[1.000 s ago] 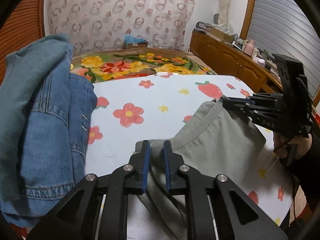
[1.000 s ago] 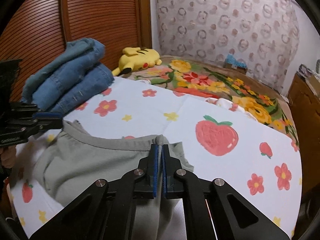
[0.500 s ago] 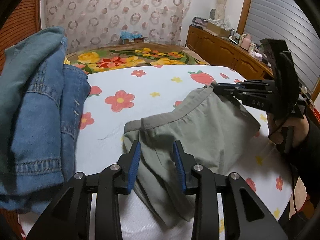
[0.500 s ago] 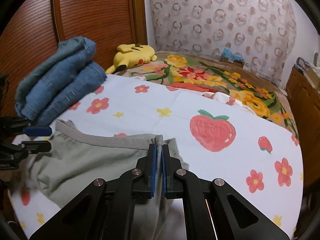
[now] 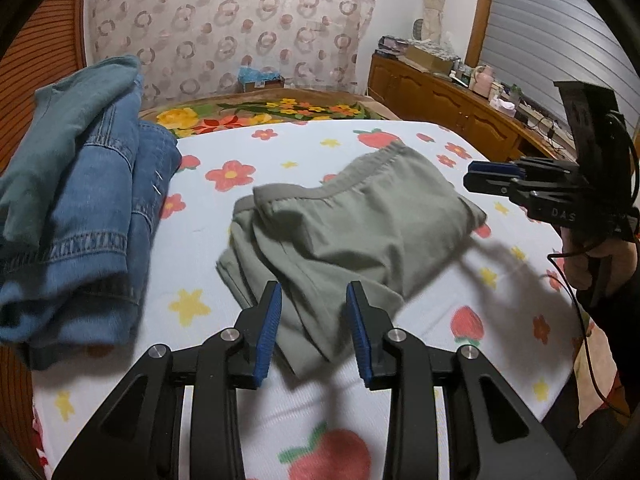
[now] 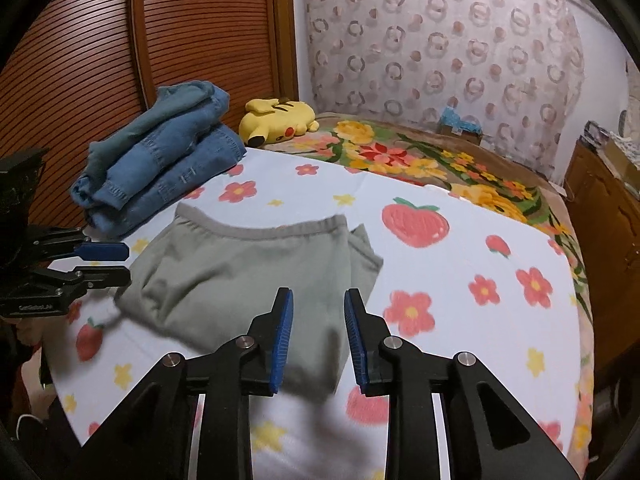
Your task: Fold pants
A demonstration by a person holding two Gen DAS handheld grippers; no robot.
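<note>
left wrist view: the left gripper (image 5: 314, 328) has its jaws spread and empty above the near edge of the grey-green pants (image 5: 352, 228), folded mid-bed (image 5: 280, 148). right wrist view: the right gripper (image 6: 318, 332) is opening, nothing between its jaws, the pants (image 6: 248, 276) below; folded jeans (image 6: 160, 156) sit by the bed's left edge.

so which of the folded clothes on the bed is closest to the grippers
The grey-green pants, lying flat just ahead of both; the blue denim stack sits farther back by the wooden doors.
</note>
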